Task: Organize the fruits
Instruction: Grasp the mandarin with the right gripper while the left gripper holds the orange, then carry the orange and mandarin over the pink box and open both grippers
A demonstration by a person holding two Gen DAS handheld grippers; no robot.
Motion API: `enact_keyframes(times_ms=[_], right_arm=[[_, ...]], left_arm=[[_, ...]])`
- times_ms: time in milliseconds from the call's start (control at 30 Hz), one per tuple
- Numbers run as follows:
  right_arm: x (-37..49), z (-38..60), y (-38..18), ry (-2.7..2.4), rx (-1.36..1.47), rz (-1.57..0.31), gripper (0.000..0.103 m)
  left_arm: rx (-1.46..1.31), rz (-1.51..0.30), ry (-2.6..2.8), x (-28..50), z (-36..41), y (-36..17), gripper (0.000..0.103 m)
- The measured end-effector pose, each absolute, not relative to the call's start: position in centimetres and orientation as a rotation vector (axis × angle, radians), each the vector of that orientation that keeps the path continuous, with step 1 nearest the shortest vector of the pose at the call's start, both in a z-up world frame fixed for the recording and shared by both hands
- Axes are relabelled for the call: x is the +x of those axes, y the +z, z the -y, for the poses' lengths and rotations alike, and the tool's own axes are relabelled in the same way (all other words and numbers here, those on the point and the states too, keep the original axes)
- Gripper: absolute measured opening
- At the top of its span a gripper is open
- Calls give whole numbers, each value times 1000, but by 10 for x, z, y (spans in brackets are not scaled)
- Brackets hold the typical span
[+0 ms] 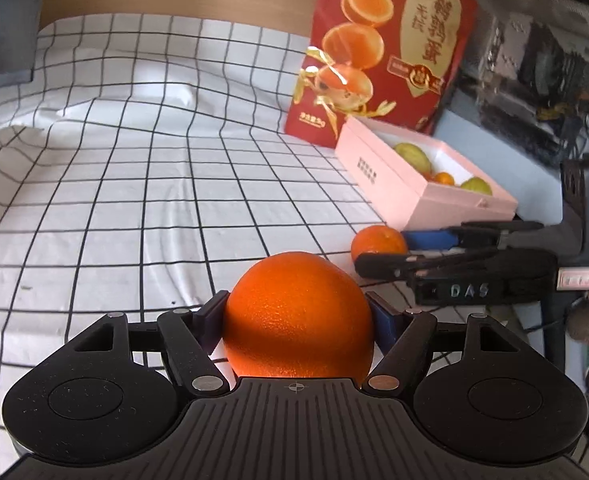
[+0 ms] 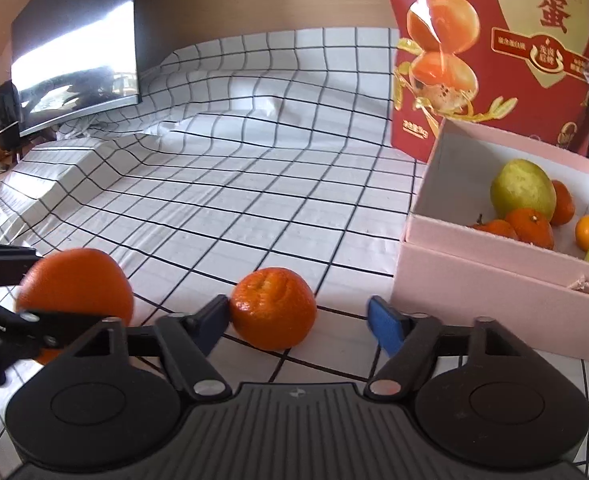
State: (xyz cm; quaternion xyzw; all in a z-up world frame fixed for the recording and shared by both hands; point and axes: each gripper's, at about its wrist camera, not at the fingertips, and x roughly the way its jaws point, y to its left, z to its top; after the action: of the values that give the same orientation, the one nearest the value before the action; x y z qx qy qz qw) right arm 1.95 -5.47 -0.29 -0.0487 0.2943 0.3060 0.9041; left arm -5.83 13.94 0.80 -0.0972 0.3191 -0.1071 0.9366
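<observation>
My left gripper point(image 1: 297, 312) is shut on a large orange point(image 1: 298, 316); the same orange shows at the left of the right wrist view point(image 2: 74, 284), held in that gripper. My right gripper point(image 2: 300, 320) is open around a small mandarin point(image 2: 273, 307) that sits on the checked cloth; its left pad touches the mandarin, its right pad is apart. In the left wrist view the mandarin point(image 1: 378, 243) lies between the right gripper's fingers point(image 1: 390, 264). A pink box point(image 2: 494, 280) to the right holds several fruits: green pears point(image 2: 522, 189) and small mandarins point(image 2: 532, 226).
A white cloth with a black grid point(image 1: 134, 200) covers the table, with folds and bumps at the back. A red bag with orange pictures point(image 1: 382, 48) stands behind the box point(image 1: 414, 196). A dark monitor point(image 2: 74, 48) stands at the back left.
</observation>
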Motion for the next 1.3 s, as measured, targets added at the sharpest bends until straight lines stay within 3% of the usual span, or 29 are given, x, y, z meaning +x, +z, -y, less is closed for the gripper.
enact_keyframes(times_ms=[233, 433, 933, 1300], right_arm=[[18, 38, -3, 663, -193, -616, 46], [8, 59, 0, 651, -154, -635, 45], [-23, 174, -8, 425, -134, -619, 45], [-24, 199, -6, 379, -107, -603, 45]], left_arm=[[-199, -629, -217, -63, -138, 6, 78], [-223, -669, -254, -59, -138, -1, 82], [-186, -684, -190, -56, -124, 3, 78], [-114, -695, -302, -52, -63, 11, 77]])
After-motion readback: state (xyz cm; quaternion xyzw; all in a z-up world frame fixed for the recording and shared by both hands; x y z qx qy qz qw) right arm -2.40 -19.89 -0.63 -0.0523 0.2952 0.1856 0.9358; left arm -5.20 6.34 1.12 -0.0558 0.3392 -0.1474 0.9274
